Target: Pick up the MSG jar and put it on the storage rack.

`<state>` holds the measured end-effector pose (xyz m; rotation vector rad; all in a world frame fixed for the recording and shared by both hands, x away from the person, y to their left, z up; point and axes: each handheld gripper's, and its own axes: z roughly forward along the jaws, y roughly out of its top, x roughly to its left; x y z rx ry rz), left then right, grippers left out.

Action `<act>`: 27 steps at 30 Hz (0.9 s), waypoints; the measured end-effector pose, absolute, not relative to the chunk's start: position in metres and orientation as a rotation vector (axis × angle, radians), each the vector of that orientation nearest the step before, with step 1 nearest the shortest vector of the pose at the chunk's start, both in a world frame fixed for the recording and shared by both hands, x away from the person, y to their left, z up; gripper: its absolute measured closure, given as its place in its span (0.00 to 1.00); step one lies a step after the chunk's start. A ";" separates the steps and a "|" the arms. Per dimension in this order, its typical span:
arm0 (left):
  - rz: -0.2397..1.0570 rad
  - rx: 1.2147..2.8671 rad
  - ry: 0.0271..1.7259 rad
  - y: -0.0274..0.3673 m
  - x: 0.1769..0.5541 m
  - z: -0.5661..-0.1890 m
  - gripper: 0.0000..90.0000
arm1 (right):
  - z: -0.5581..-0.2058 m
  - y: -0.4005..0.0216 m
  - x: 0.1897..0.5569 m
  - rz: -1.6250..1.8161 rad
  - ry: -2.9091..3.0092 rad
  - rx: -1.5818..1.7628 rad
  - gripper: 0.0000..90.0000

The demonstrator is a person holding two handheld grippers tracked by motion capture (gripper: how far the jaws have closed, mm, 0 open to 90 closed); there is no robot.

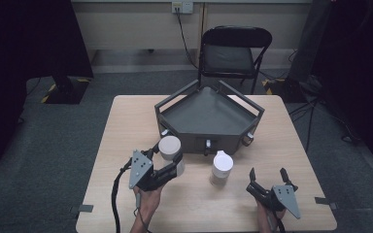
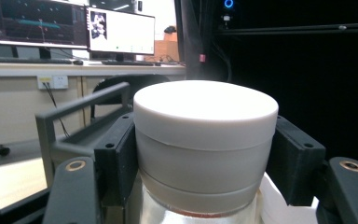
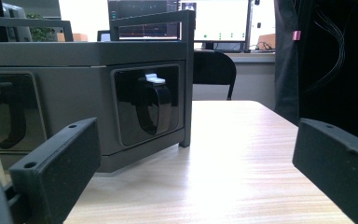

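My left gripper [image 1: 171,158] is shut on a glass jar with a thick white lid [image 1: 169,146], held just in front of the tray's front left wall. In the left gripper view the black pads [image 2: 116,158] press on both sides of that jar's lid [image 2: 205,126], with clear glass showing below it. A second white-lidded jar [image 1: 221,167] stands upright on the table near the tray's front. My right gripper [image 1: 267,174] rests low near the table's front right, jaws wide apart and empty; in the right gripper view the right gripper [image 3: 198,163] faces the tray's wall.
A dark grey angular tray [image 1: 209,133] with railed walls sits at the middle back of the wooden table [image 1: 126,126]. The tray's front wall [image 3: 74,107] has glossy panels with clips. A black folding chair [image 1: 233,56] stands behind the table. Cables trail from both grippers.
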<state>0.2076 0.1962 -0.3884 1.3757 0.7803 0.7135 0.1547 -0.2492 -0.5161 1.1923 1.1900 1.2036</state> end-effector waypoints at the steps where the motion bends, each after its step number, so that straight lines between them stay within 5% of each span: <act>1: 0.713 1.372 0.779 0.196 0.211 -0.385 0.38 | -0.516 -0.249 0.155 1.204 1.190 1.192 0.00; 27: 0.851 1.356 0.922 0.135 0.281 -0.338 0.38 | -0.516 -0.250 0.155 1.205 1.192 1.190 0.00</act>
